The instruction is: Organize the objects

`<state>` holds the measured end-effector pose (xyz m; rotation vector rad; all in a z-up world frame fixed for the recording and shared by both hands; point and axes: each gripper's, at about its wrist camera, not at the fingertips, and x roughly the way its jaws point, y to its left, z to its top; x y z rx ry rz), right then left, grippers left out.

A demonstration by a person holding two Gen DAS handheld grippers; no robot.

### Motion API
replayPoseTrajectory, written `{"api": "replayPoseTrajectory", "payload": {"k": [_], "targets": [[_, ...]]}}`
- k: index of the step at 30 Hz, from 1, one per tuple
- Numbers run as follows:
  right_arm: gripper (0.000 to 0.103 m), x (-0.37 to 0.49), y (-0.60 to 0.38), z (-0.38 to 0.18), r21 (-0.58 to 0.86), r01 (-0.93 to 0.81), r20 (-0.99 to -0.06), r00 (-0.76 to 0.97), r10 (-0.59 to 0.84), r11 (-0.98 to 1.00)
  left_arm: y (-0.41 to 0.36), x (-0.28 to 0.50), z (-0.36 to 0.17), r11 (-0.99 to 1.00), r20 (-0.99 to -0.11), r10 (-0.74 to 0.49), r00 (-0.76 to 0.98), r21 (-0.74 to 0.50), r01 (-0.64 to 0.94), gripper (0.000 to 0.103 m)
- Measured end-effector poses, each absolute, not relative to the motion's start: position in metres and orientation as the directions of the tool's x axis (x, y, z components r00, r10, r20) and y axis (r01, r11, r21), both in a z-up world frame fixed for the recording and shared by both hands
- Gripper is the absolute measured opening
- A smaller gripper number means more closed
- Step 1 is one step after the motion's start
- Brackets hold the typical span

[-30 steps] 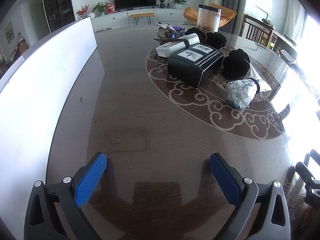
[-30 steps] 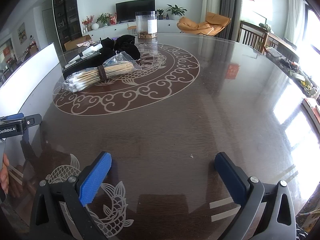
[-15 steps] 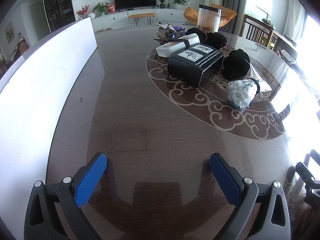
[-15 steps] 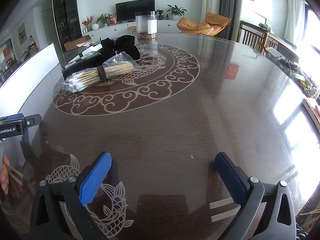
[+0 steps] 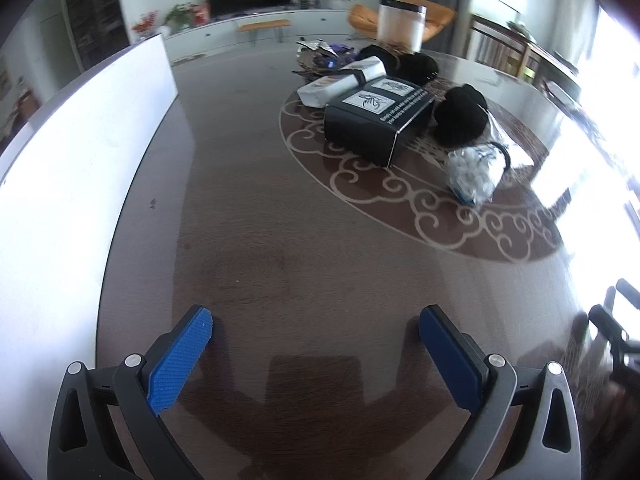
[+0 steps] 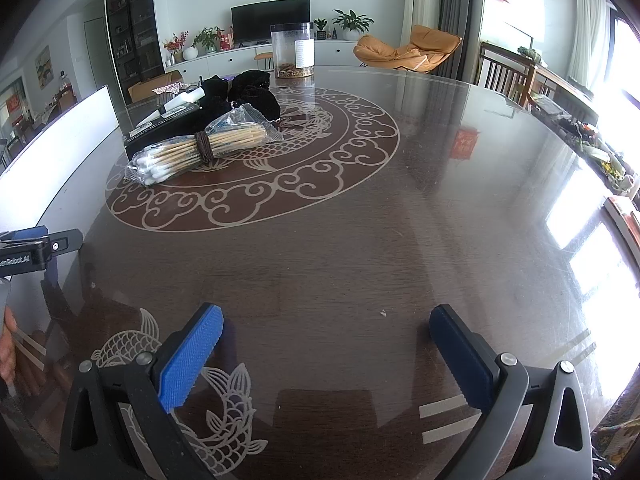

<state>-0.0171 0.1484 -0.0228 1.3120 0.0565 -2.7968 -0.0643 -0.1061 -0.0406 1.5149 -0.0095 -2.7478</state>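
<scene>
- Near the middle of the dark round worktop (image 6: 360, 240), on its pale scrollwork ring, we see the things to organize heaped together: a bag of cotton swabs (image 6: 200, 150), a black box (image 5: 378, 122), a white packet (image 5: 340, 84) and black cloth bundles (image 6: 248, 94).
- The swab bag lies at the near edge of the heap in the right wrist view, touching the black box behind it.
- A clear canister (image 6: 292, 50) stands upright beyond the heap, towards the far edge.
- Our left gripper (image 5: 316, 344) hovers over bare worktop well short of the heap, its blue fingers (image 5: 180, 360) spread wide and empty.
- Our right gripper (image 6: 326, 344) is likewise apart from the heap, fingers (image 6: 190, 360) spread, gripping nothing.
- A white panel (image 5: 60, 184) runs along the worktop's left edge.
</scene>
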Motion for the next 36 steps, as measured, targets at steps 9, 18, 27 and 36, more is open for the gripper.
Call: {"api": "replayPoseTrajectory", "payload": {"k": [9,18,27,36], "targets": [[0.103,-0.03,0.147,-0.018,-0.002,0.042,-0.817,-0.576,-0.023,-0.999,-0.109,-0.059,-0.042,-1.0,-0.83,-0.007,-0.558,0.005,0.004,0.103],[0.102,-0.153,0.078,0.009,0.371,0.055,-0.775,-0.533,-0.341,-0.927,-0.109,-0.059,-0.042,-1.0,-0.83,-0.006,-0.558,0.005,0.004,0.103],[0.036,-0.174,0.061,-0.006,0.215,0.006,-0.827,-0.531,-0.185,-0.977,-0.109,-0.059,-0.043,-1.0,-0.829,-0.006,-0.559,0.004,0.005,0.103],[0.031,-0.087,0.136,-0.01,0.064,0.054,-0.804,-0.589,-0.083,-0.997,-0.108,-0.059,-0.043,-1.0,-0.829,-0.006,-0.559,0.004,0.005,0.103]]}}
